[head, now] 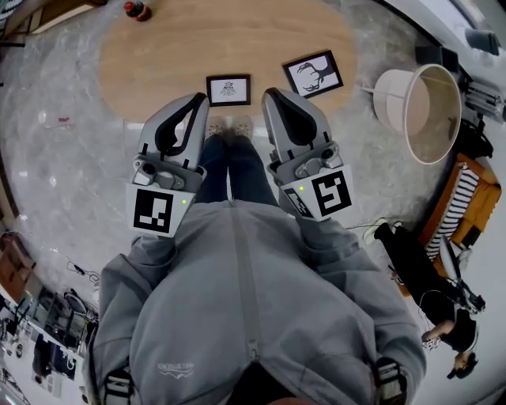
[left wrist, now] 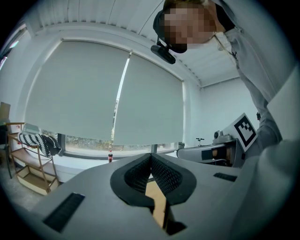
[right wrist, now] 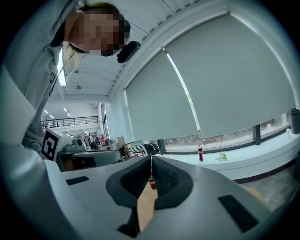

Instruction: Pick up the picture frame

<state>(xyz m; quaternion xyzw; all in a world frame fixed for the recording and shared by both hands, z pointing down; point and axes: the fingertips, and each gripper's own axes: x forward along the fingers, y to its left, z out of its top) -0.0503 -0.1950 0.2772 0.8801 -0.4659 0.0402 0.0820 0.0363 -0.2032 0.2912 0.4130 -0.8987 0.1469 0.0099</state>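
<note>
picture frame point(head: 228, 90) flat on table point(head: 158, 55); jaws together

Two picture frames lie on the counter point(head: 158, 55) along its near edge: the left picture frame point(head: 228, 89) at the middle, the right picture frame point(head: 313, 73) near it and turned askew. A bottle point(head: 136, 9) stands at the counter's far left. A lampshade point(head: 419, 111) sits on the floor point(head: 63, 158) right of the counter. The left tool point(head: 195, 103) and right tool point(head: 273, 96) hang side by side before the counter, with the left picture frame beyond the gap between them.
</note>
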